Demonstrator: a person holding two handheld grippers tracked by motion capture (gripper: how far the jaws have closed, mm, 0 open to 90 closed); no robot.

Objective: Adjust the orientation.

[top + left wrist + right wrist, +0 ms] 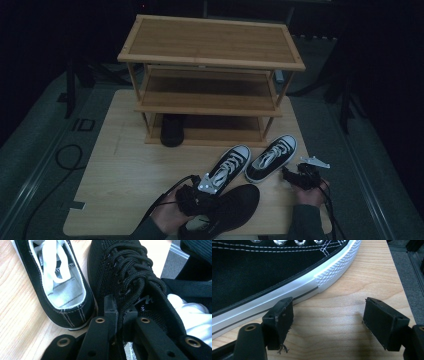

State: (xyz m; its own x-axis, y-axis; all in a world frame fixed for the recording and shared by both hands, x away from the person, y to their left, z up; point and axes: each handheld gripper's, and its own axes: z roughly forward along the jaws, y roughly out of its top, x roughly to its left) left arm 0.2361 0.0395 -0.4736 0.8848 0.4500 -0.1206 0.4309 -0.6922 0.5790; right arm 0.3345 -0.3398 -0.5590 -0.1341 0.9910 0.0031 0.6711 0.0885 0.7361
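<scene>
At the near edge of the table (115, 195), I have my left gripper (200, 192) on a black knit shoe (227, 207). In the left gripper view its jaws stand narrow, pinched on the collar of the black knit shoe (130, 282) beside the laces, so the shoe looks held but not yet lifted. A white-gloved hand (192, 315) shows at the right of that view.

Just beyond, touching or nearly touching the knit shoe, lies a black canvas sneaker with white laces (231, 162), and next to it toward the right edge its twin (272, 157). My right gripper (300, 176) rests near the right edge beside that second sneaker. In the right gripper view its jaws stand wide apart with bare wood between them, holding nothing, and the white rubber sole of the sneaker (287, 293) is just beside the left jaw.

At the far edge stands a three-tier wooden shoe rack (210, 50), with another dark shoe (172, 129) on its bottom shelf at the left.

I judge the step in hand is gripping the knit shoe. Next I would lift it clear of the sneakers and carry it to the bottom shelf beside its mate, keeping the pinch firm on the soft collar.
</scene>
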